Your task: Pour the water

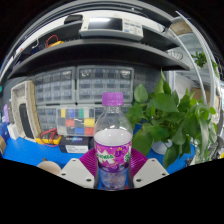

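Bottle (113,142) with purple cap and magenta label stands upright between my jaws (113,172), which clamp it from both sides. Just beside it grows a leafy green plant (172,120); drawer cabinets (95,85) stand beyond.

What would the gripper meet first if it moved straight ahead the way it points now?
The water bottle. It stands upright between the fingers of the gripper, directly ahead; whether they already press on it is unclear.
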`<state>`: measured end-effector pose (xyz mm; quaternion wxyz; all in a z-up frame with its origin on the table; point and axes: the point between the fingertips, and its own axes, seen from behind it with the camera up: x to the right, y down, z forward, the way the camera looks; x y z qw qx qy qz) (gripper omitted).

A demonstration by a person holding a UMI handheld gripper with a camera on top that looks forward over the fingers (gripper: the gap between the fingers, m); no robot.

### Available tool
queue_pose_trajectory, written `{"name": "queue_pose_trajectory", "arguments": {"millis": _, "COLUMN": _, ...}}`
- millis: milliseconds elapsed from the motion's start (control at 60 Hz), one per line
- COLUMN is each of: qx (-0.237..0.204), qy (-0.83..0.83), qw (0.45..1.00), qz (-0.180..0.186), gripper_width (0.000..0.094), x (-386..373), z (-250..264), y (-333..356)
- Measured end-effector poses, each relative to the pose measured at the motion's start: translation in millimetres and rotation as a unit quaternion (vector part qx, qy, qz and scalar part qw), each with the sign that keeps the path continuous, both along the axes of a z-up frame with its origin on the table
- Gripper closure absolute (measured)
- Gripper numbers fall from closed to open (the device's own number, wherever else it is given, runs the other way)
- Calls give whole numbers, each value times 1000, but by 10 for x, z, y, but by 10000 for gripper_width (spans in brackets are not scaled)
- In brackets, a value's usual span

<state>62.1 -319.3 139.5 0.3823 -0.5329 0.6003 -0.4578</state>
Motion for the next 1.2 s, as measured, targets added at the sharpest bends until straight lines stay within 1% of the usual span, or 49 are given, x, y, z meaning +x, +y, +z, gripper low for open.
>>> {"name": "queue_pose_trajectory", "arguments": {"millis": 83, "qx": -3, "qy": 7, "qw": 1000, "qz": 2, "gripper_width": 544, "x": 1, "z": -279, "y": -42}}
{"name": "queue_pose_trajectory", "arguments": {"millis": 100, "qx": -2, "qy": 12, "qw": 1000, "qz": 4, "gripper_width": 501, "x": -2, "z": -348, "y": -37}}
{"name": "queue_pose_trajectory", "arguments": {"millis": 117, "qx": -2, "qy": 12, "qw": 1000, "qz": 4, "gripper_width": 518, "x": -21, "z": -383, "y": -44}}
{"name": "queue_pose_trajectory", "arguments": {"millis": 133, "qx": -3, "qy": -13, "qw": 1000, "qz": 3, "gripper_width": 535, "x": 8, "z": -294, "y": -50}}
{"name": "queue_pose_trajectory", "arguments": {"millis": 167, "qx": 4, "qy": -9, "qw": 1000, "qz": 3, "gripper_width": 526, "x": -13, "z": -345, "y": -43}}
{"name": "queue_pose_trajectory", "arguments": {"millis": 250, "qx": 5, "qy": -21, "qw": 1000, "qz": 2, "gripper_width": 535, "x": -34, "z": -319, "y": -55}}
{"name": "queue_pose_trajectory", "arguments": {"millis": 267, "qx": 5, "qy": -22, "qw": 1000, "qz": 2, "gripper_width": 519, "x": -42, "z": -313, "y": -52}}
{"name": "queue_pose_trajectory", "arguments": {"millis": 333, "qx": 6, "qy": -28, "qw": 1000, "qz": 1, "gripper_width": 503, "x": -61, "z": -311, "y": -59}}
{"name": "queue_pose_trajectory", "arguments": {"millis": 433, "qx": 13, "qy": -32, "qw": 999, "qz": -8, "gripper_width": 432, "x": -114, "z": -295, "y": -65}}
{"name": "queue_pose_trajectory", "arguments": {"millis": 467, "qx": 19, "qy": -27, "qw": 999, "qz": -12, "gripper_width": 397, "x": -130, "z": -317, "y": -80}}
{"name": "queue_pose_trajectory", "arguments": {"millis": 500, "qx": 28, "qy": -17, "qw": 999, "qz": -18, "gripper_width": 319, "x": -154, "z": -359, "y": -91}}
{"name": "queue_pose_trajectory", "arguments": {"millis": 583, "qx": 40, "qy": -3, "qw": 999, "qz": -13, "gripper_width": 112, "x": -207, "z": -430, "y": -66}}
{"name": "queue_pose_trajectory", "arguments": {"millis": 617, "qx": 38, "qy": -3, "qw": 999, "qz": -11, "gripper_width": 99, "x": -256, "z": -421, "y": -42}}
{"name": "queue_pose_trajectory", "arguments": {"millis": 767, "qx": 16, "qy": 30, "qw": 999, "qz": -15, "gripper_width": 114, "x": -709, "z": -483, "y": 117}}
{"name": "queue_pose_trajectory", "arguments": {"millis": 833, "qx": 14, "qy": 53, "qw": 998, "qz": -16, "gripper_width": 116, "x": -1001, "z": -502, "y": 244}}
{"name": "queue_pose_trajectory", "arguments": {"millis": 900, "qx": 14, "qy": 58, "qw": 998, "qz": -11, "gripper_width": 114, "x": -1261, "z": -401, "y": 442}}
{"name": "queue_pose_trajectory", "arguments": {"millis": 1017, "qx": 20, "qy": 63, "qw": 998, "qz": 26, "gripper_width": 111, "x": -1605, "z": -125, "y": 943}}
{"name": "queue_pose_trajectory", "arguments": {"millis": 1133, "qx": 20, "qy": 48, "qw": 997, "qz": 52, "gripper_width": 99, "x": -1824, "z": 239, "y": 1374}}
{"name": "queue_pose_trajectory", "arguments": {"millis": 1200, "qx": 28, "qy": 32, "qw": 997, "qz": 66, "gripper_width": 100, "x": -1915, "z": 454, "y": 1604}}
